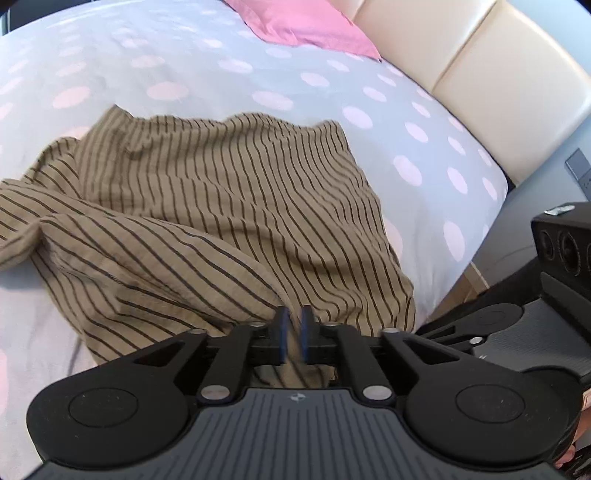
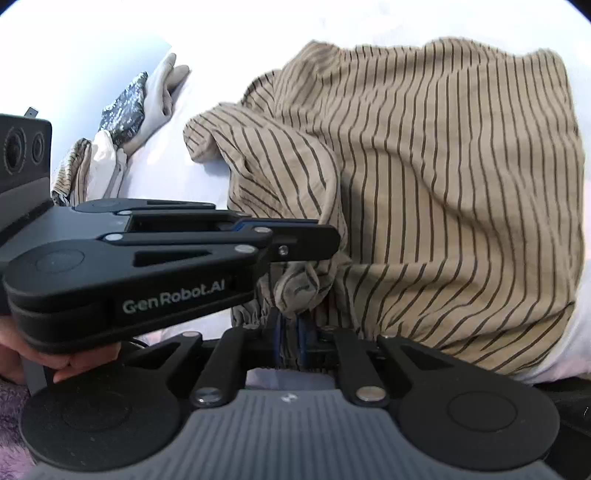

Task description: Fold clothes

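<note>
**Pinching the striped garment with both claws**

Looking along my left gripper [image 1: 294, 334], I see its two blue-padded fingers [image 1: 282, 332] drawn nearly together with a fold of the tan striped garment [image 1: 207, 206] caught between them — the cloth runs down through the narrow gap and bunches under the jaws. My right gripper [image 2: 293, 345] is likewise almost closed on a gathered edge of the same garment, with fabric wedged between its blue pads [image 2: 303, 343].

From the right wrist view, the left gripper's black body crosses the lower left of the picture and blocks much of the near bedding; its fingertips sit just above and beside the right gripper's own, with a knot of striped cloth hanging between them. A hand [image 2: 70, 365] shows under that body, at the left edge.

Outward from the claws, the garment spreads rumpled across the polka-dot duvet [image 1: 332, 96], one part trailing off to the left. Beyond it lie a pink pillow [image 1: 306, 26] and a cream padded headboard [image 1: 491, 74]. In the right wrist view a small heap of other clothes [image 2: 122, 125] lies well apart at the upper left — pale, dark-speckled and striped pieces together.
</note>
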`<state>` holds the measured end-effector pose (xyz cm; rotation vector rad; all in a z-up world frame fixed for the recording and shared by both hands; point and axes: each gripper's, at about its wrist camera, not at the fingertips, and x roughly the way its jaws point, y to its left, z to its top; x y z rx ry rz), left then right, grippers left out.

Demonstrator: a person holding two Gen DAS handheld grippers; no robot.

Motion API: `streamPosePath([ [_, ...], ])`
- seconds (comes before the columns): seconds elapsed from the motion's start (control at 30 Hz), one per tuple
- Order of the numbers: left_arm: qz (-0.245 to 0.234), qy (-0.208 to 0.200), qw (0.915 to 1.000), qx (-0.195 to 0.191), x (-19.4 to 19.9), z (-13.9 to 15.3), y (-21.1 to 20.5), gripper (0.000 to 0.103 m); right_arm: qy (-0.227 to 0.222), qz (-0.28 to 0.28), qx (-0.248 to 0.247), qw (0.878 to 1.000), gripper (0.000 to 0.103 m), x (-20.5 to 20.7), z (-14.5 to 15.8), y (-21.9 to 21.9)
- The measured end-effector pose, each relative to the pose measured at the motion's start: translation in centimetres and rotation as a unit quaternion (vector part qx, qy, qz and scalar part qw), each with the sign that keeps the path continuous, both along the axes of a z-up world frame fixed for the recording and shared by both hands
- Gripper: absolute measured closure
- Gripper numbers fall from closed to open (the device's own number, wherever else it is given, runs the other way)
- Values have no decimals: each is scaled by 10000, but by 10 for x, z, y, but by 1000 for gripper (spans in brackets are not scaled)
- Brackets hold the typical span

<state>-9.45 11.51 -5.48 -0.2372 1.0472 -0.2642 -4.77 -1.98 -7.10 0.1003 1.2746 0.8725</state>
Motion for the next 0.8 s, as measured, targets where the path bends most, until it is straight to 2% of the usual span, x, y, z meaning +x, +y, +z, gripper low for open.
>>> streamPosePath([
  [0.07,76,-163,9998,-53,-4,10,5,82,-16,-92,68,9999,93,2,8,-5],
  [0.2,159,-435,9987,-193,-13,27,14,82,-23,-280,77,9996,93,8,25,-16],
  [0.4,-122,-269,9995,-111,-14,19,5,82,-5,-604,-316,9977,94,18,37,-43],
  [0.57,-389,41,9992,26,-19,-5,-9,82,232,-856,-854,9924,94,18,22,-62],
  [0.8,-571,428,9973,171,-24,-35,-20,82,466,-1015,-1281,9855,94,19,-6,-71],
])
